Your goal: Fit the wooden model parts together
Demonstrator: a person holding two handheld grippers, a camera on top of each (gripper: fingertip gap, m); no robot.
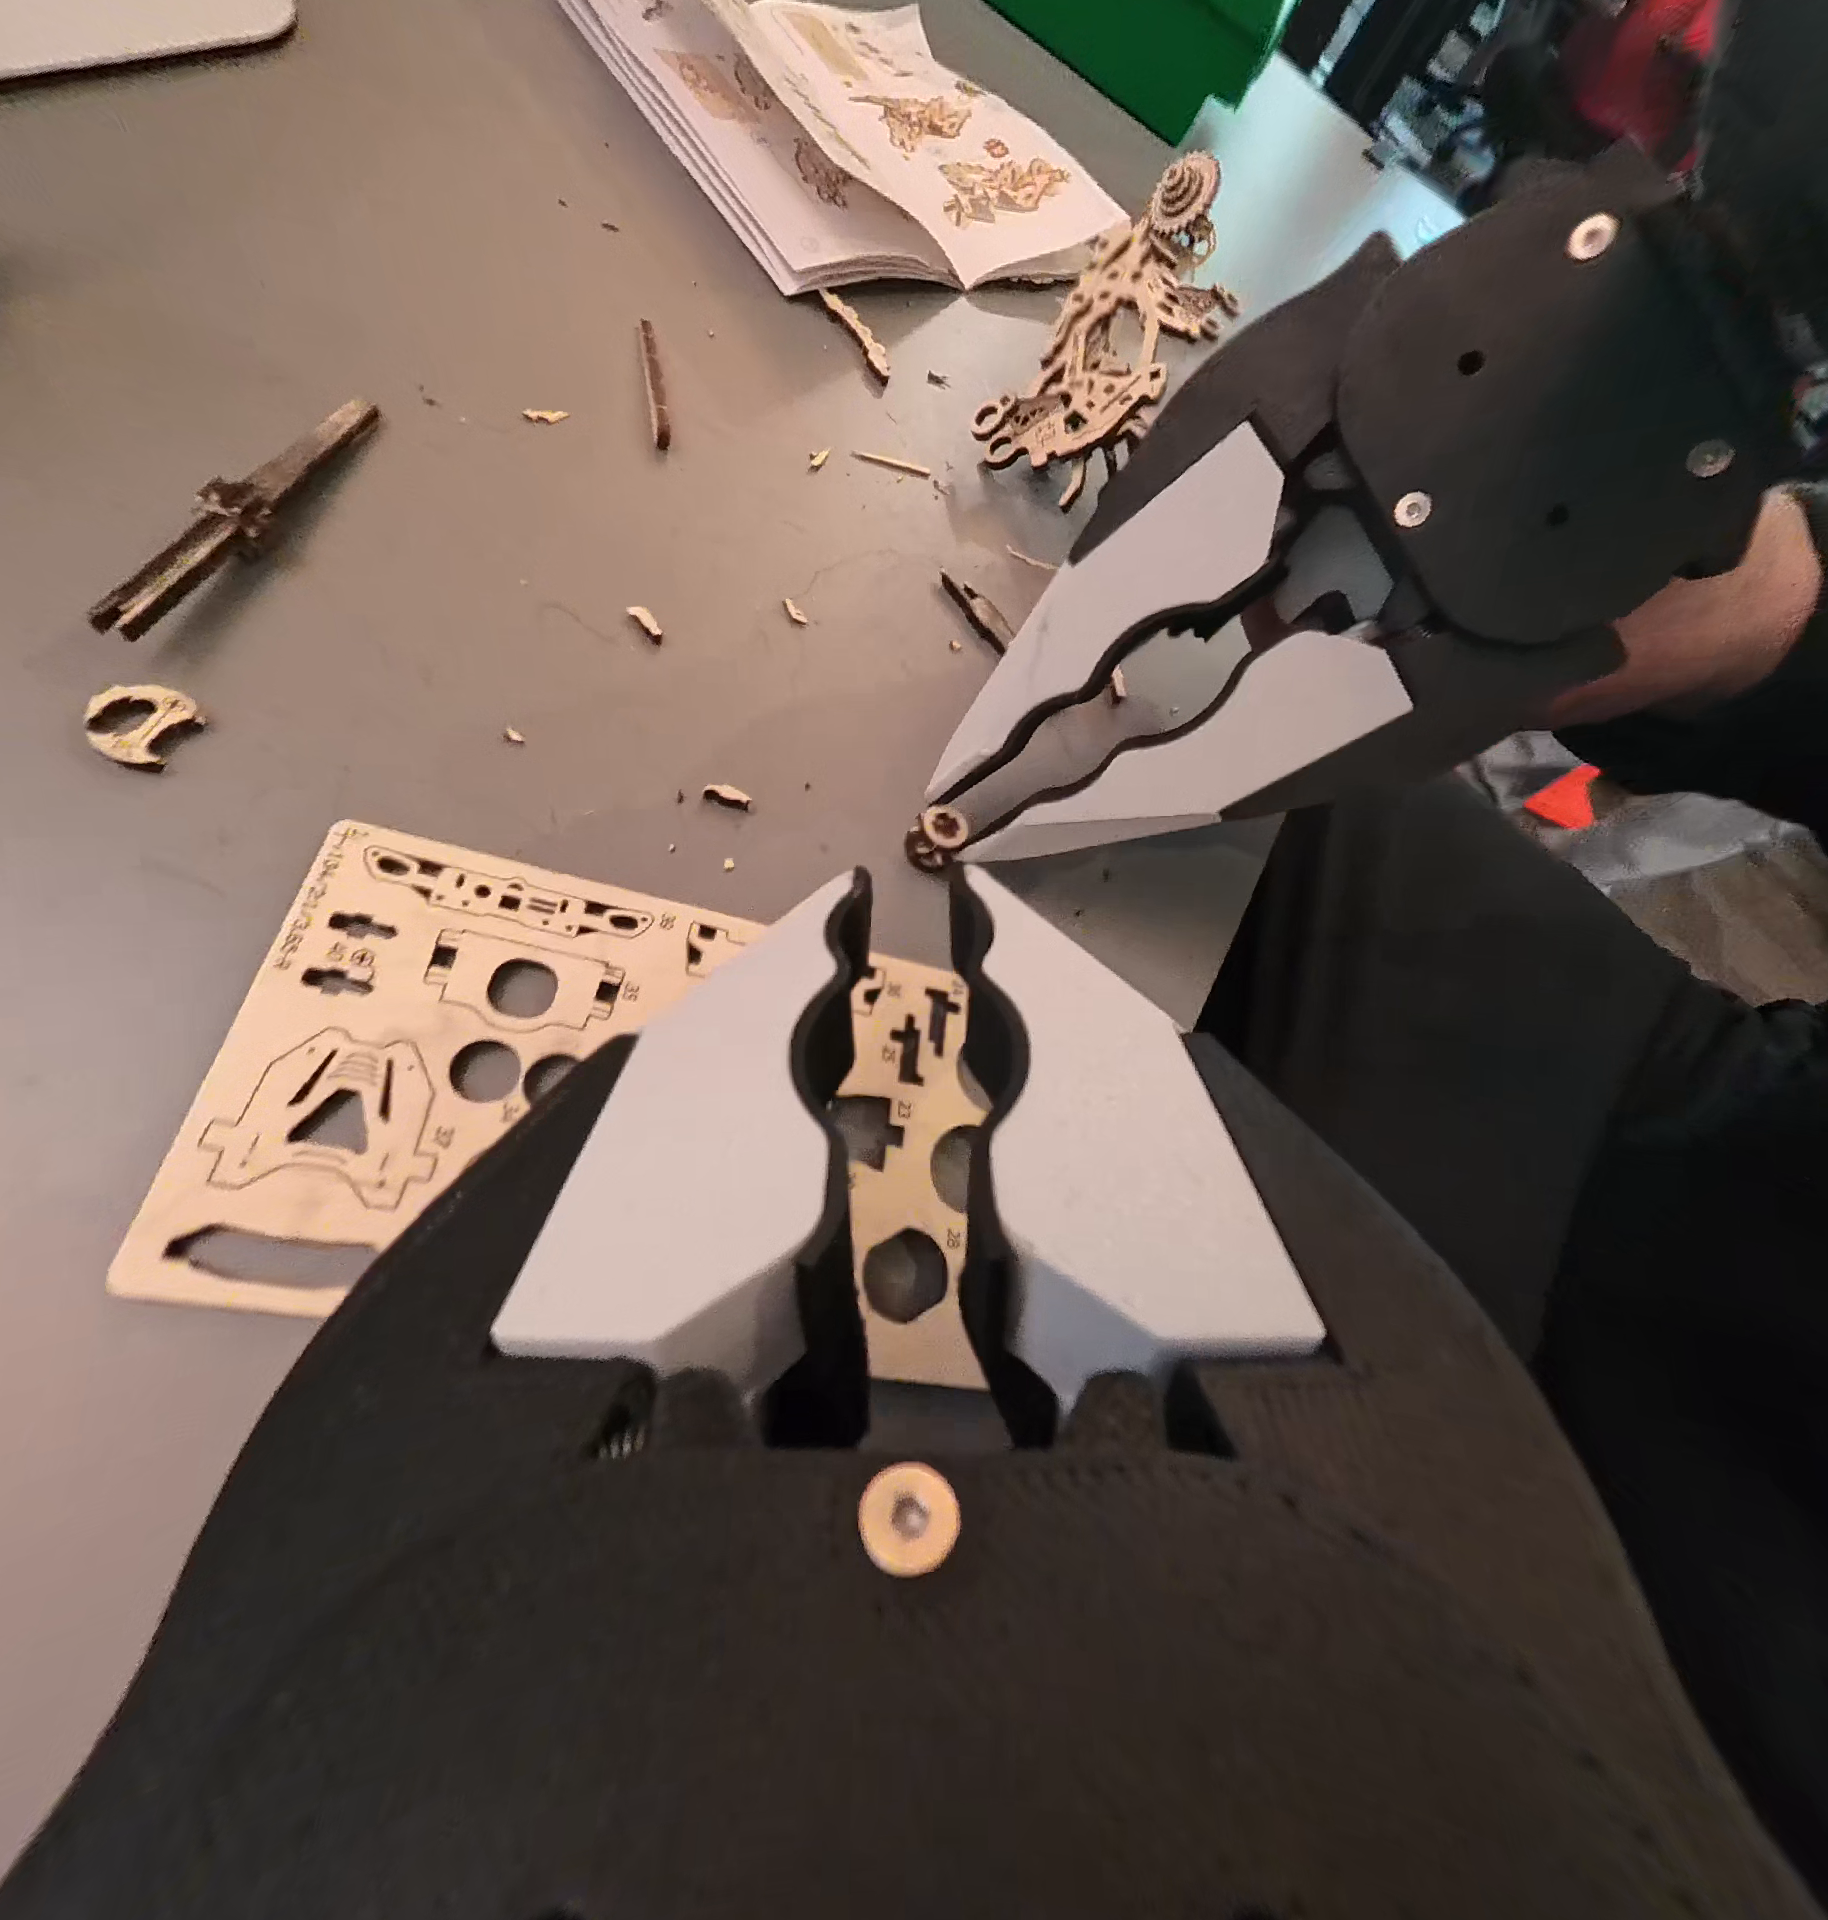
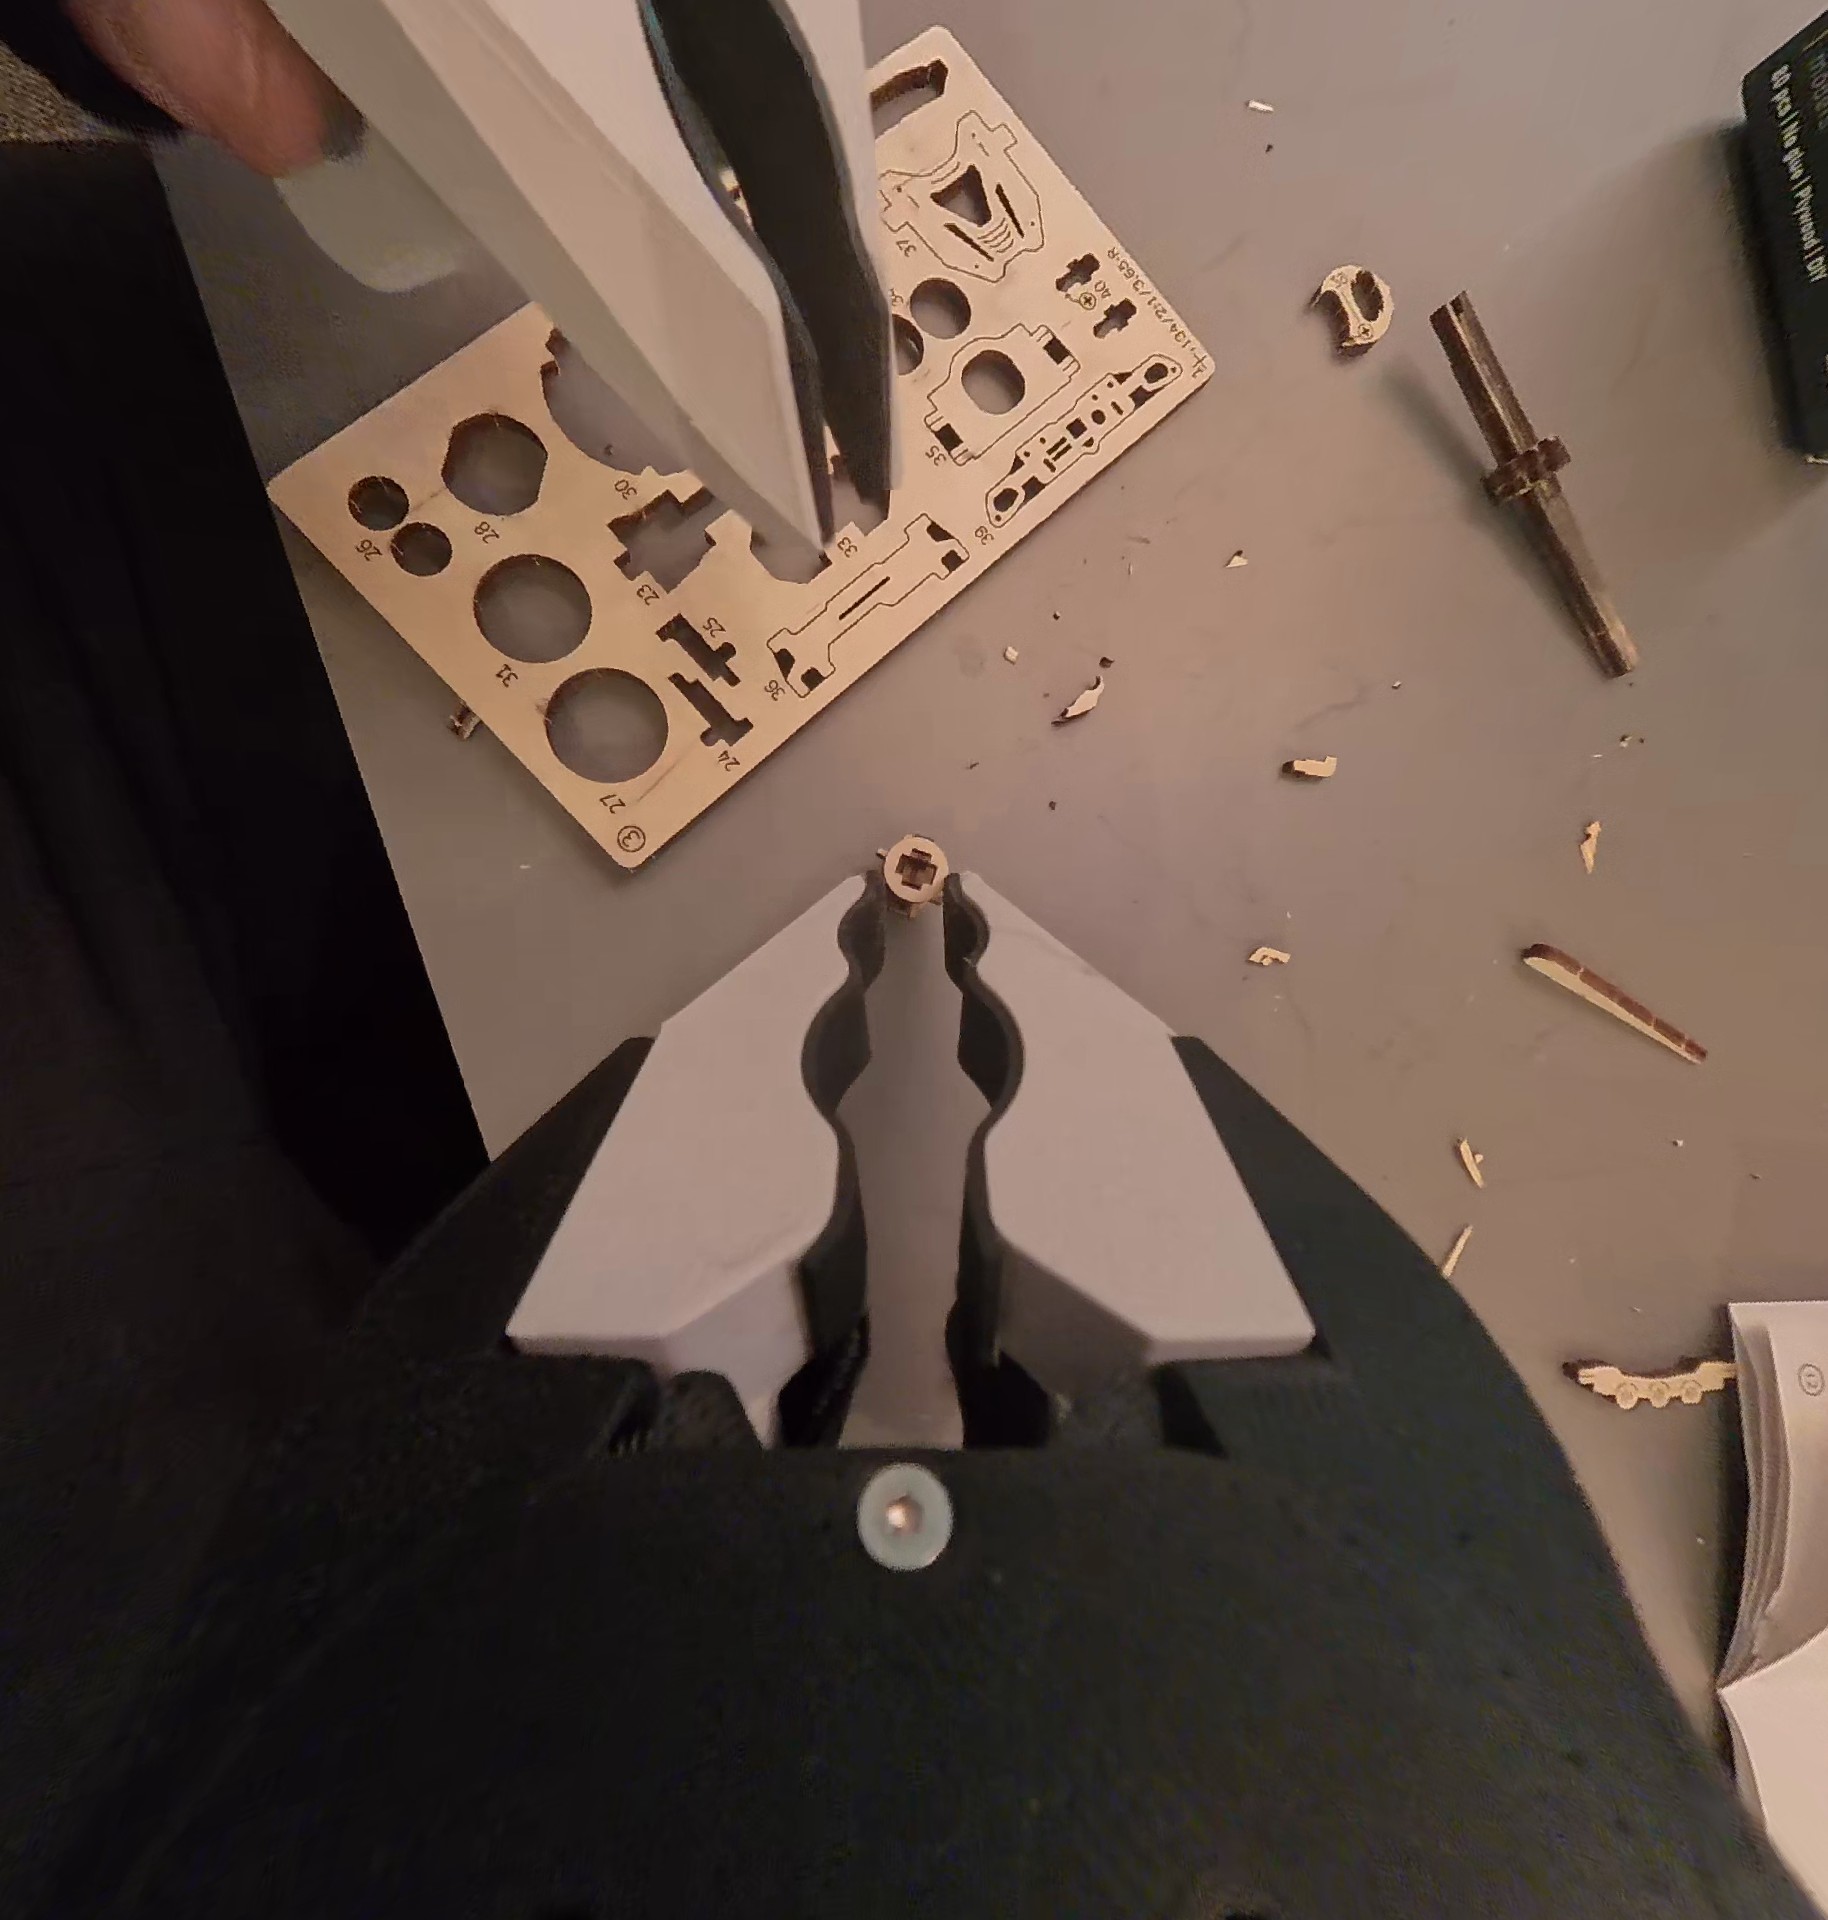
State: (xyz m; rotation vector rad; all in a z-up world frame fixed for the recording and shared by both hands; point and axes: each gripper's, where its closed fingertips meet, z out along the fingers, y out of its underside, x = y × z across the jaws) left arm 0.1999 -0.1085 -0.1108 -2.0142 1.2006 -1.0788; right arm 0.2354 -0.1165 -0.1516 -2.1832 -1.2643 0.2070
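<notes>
plywood disc (image 2: 916, 871), small and round with a square hole, sits pinched at the tips of the right gripper (image 2: 914, 883), above the table's near edge. left gripper (image 1: 908, 883) stands a little open and empty, just beside the disc. best to hold the disc level and bring the mating part squarely into its hole. one parts sheet (image 1: 370, 1049), one dark shaft (image 2: 1528, 483), one part-built model (image 1: 1107, 332).

I see engraved part numbers on the wooden sheet (image 2: 744, 582), white lettering on a dark box (image 2: 1814, 281), and booklet (image 1: 868, 145) print.
</notes>
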